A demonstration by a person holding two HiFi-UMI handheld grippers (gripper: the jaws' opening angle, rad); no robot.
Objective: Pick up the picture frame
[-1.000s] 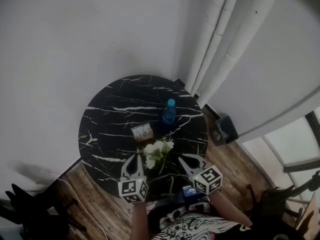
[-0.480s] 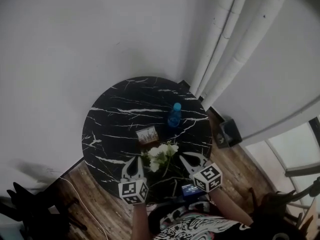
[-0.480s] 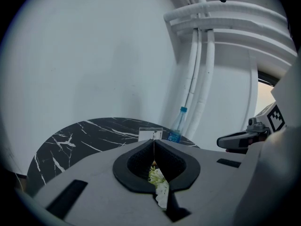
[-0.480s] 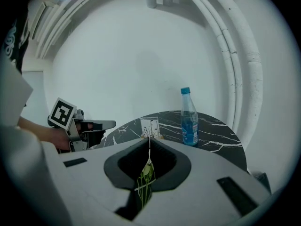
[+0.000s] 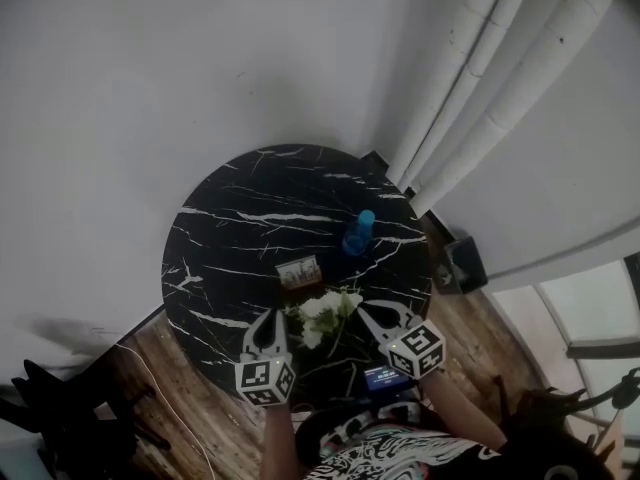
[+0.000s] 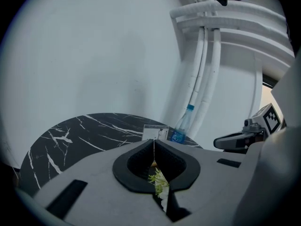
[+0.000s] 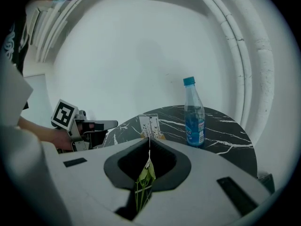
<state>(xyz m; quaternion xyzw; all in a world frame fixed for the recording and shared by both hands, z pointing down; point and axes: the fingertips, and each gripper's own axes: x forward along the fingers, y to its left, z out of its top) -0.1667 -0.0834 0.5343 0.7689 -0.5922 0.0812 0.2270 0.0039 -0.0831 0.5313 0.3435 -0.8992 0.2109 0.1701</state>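
I kept the jaws together and empty on the left tool and right tool, flanking the flowers, because the picture frame stood upright just beyond (middle of the bench, near the bottle), not yet reached.

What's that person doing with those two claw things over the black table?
A person holds a gripper in each hand at the near edge of a round black table. The left gripper and right gripper are both shut and hold nothing. Between them are white flowers. Just beyond stands the small picture frame, untouched, with a blue bottle farther back.
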